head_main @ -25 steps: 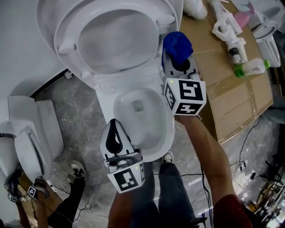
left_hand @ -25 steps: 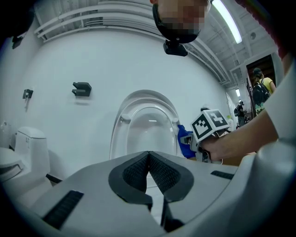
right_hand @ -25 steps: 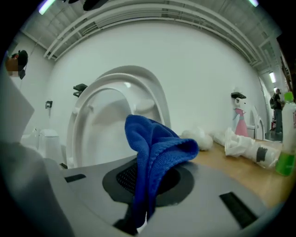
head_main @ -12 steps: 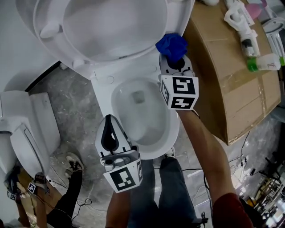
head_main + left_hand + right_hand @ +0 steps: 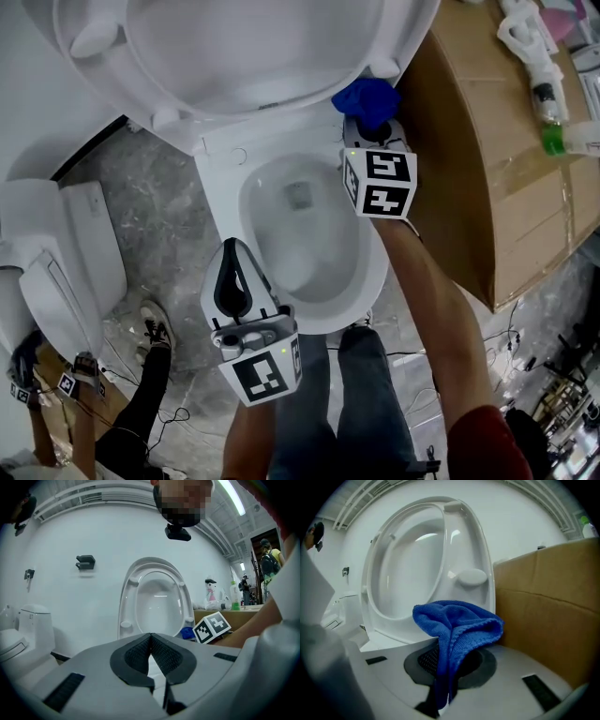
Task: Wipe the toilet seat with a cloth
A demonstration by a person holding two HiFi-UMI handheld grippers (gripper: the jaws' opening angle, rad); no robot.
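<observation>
A white toilet stands below me with its seat and lid (image 5: 244, 56) raised, and the bowl rim (image 5: 370, 272) is bare. My right gripper (image 5: 373, 117) is shut on a blue cloth (image 5: 366, 97) and holds it at the bowl's back right corner, close to the raised seat (image 5: 412, 559). In the right gripper view the blue cloth (image 5: 457, 625) bulges out from between the pads. My left gripper (image 5: 234, 281) hovers over the bowl's front left rim, shut with nothing in it. The left gripper view faces the raised seat (image 5: 154, 597).
A large cardboard box (image 5: 487, 159) stands right of the toilet, with bottles (image 5: 553, 131) on top. A second white toilet (image 5: 56, 272) is at the left. A person's legs and shoes (image 5: 155, 337) are on the stone floor, beside some cables.
My right gripper has carried the blue cloth further toward the back right corner of the bowl, under the raised seat. My left gripper has stayed shut near the front rim.
</observation>
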